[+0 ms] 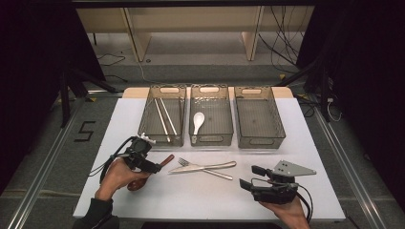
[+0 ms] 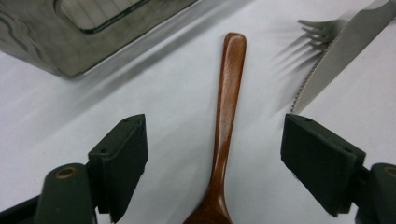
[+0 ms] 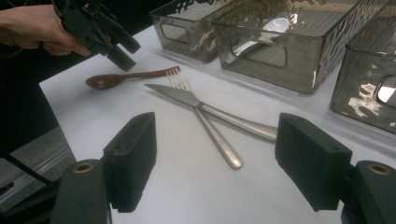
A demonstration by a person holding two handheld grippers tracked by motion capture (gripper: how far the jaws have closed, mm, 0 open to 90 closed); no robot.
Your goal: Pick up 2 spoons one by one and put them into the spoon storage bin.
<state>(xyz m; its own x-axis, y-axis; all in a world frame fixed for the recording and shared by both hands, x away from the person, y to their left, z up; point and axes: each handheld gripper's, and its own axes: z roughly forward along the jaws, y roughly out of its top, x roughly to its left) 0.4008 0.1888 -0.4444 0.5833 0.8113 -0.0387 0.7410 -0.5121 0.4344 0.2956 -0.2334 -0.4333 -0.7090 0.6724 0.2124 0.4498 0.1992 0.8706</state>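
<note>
**Left gripper over the wooden spoon, jaws apart**

The left gripper (image 1: 152,162) hangs above the near-left part of the white table (image 1: 305,143), held in a person's left hand (image 1: 117,177). Its two black jaws stand wide apart, one on each side of the slender handle of the reddish-brown wooden spoon (image 2: 224,126), and neither touches it. The spoon lies flat on the table, its bowl toward the near edge and its handle tip pointing away toward the bins.

Just right of the spoon's handle tip lie a silver metal fork (image 1: 206,170) and a silver serrated table knife (image 1: 203,167), crossed over each other near the table's middle.

The right gripper (image 1: 249,177) sits low over the near-right part of the table, its jaws likewise parted with nothing between them, aimed left toward the crossed cutlery.

Three clear smoked plastic bins stand in a row along the far side. The left bin (image 1: 163,115) holds pale wooden chopsticks (image 1: 165,119), the middle bin (image 1: 211,114) holds a white ceramic soup spoon (image 1: 197,120), and the right bin (image 1: 258,116) stands beside them.
</note>
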